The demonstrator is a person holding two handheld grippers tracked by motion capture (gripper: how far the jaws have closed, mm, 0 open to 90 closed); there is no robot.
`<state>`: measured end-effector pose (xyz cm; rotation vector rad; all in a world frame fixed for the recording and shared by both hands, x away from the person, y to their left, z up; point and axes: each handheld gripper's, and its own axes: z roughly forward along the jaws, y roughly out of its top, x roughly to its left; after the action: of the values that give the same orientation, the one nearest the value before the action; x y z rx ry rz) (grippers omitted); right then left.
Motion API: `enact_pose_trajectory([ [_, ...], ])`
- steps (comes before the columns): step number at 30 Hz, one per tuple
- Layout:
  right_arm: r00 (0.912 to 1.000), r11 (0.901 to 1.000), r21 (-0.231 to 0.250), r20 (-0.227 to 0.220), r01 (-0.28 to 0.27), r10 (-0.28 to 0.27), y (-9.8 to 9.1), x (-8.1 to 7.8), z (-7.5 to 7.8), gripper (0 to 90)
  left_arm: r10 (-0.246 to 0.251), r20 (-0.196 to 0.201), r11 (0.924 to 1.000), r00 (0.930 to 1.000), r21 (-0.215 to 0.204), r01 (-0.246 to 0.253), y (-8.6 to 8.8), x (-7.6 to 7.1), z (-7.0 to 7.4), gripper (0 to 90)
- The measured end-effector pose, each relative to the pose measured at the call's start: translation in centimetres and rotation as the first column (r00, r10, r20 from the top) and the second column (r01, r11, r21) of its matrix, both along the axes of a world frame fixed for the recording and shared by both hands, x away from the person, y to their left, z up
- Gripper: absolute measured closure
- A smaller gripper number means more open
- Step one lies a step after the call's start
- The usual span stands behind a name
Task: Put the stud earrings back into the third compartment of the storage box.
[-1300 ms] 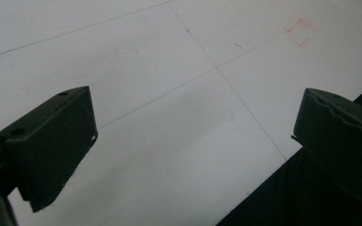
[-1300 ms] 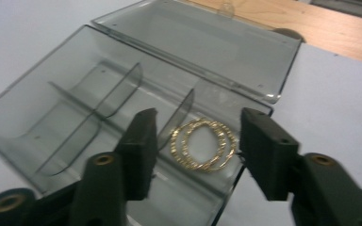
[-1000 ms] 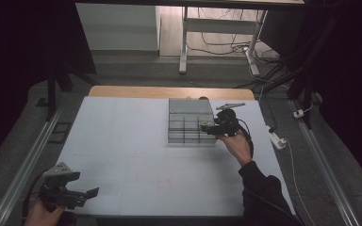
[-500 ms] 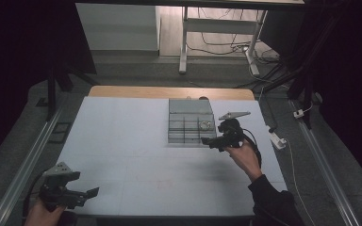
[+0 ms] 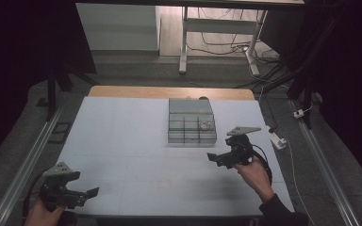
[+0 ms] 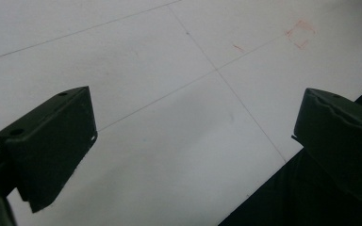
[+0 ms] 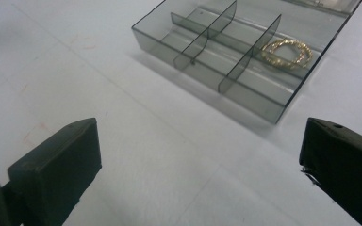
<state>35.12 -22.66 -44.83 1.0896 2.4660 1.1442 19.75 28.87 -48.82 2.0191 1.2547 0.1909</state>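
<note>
High view: right claw (image 5: 219,157) near-right of the divided tray (image 5: 192,121), clear of it, released; jaws have just been opening, nothing between them. Gold bracelet (image 5: 205,125) sits in tray's right compartment. Left claw (image 5: 87,194) at the desk (image 5: 122,141) near-left corner.

Left claw view: jaws wide, released, bare desk under.

Right claw view: jaws wide; bracelet (image 7: 286,52) lies flat in tray (image 7: 245,94).

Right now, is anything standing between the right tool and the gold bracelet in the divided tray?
Nothing loose lies on the table between them. The right tool is open and empty, clear of the tray. The gold bracelet lies inside a compartment, so the tray's clear near wall and a divider border it.
</note>
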Motion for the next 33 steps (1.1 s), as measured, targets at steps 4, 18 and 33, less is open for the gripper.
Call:
enact_pose_trajectory([
  [4,0.9999,1.0,0.003,0.014,0.003,-0.003,-0.7,-1.5,0.2,0.0,0.0,0.001,1.0,1.0,0.0,0.0,0.0,0.0,0.0,0.1],
  [18,0.9948,0.9954,-0.009,0.036,0.096,-0.095,-4.6,-6.4,-0.1,0.0,0.001,0.001,1.0,1.0,-0.004,-0.001,0.0,0.0,0.0,0.0],
  [33,0.9855,0.9846,-0.043,0.015,0.169,-0.169,-7.1,-10.5,-1.0,0.0,0.001,0.0,1.0,1.0,-0.003,-0.001,0.0,0.0,0.0,0.0],
])
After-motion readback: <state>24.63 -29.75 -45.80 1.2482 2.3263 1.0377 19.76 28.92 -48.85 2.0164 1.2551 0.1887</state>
